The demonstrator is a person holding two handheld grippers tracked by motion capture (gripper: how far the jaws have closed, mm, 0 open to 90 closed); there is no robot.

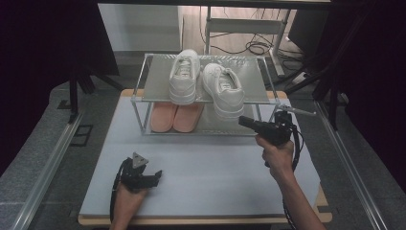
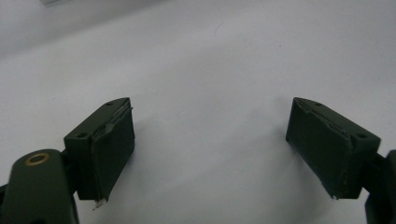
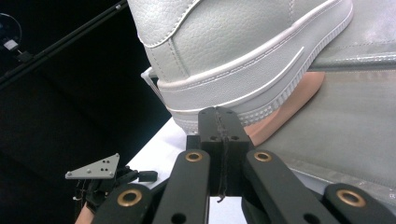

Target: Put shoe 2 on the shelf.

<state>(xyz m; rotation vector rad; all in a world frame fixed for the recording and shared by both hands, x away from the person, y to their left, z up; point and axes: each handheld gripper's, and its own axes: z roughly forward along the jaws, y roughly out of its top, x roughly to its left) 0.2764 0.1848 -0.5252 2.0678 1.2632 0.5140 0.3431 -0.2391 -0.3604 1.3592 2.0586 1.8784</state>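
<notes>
A dark room with black curtains on both sides surrounds a counter [image 1: 201,177] covered in a pale grey sheet. Cables and a metal frame lie on the floor beyond it.

At the far end of the counter stands a two-level metal shoe rack [image 1: 155,81]. Two white sneakers sit on its top shelf. The left white sneaker [image 1: 184,76] lies straight, heel toward the person. The right white sneaker [image 1: 223,88] is angled, and its heel juts past the shelf's front edge. On the lower level, under the left sneaker, a pair of pink shoes [image 1: 174,117] rests side by side.

The right gripper [image 1: 245,121], held in the person's right hand, points at the jutting heel of the right white sneaker. In the right gripper view its fingers [image 3: 212,126] are pressed together with nothing between them, their tips right at the sneaker's sole [image 3: 224,100], just under the heel; whether they touch it cannot be told.

The left gripper [image 1: 155,176] rests low on the near left part of the counter, well apart from the rack. In the left gripper view its fingers [image 2: 112,144] stand wide, with bare grey sheet between them.
</notes>
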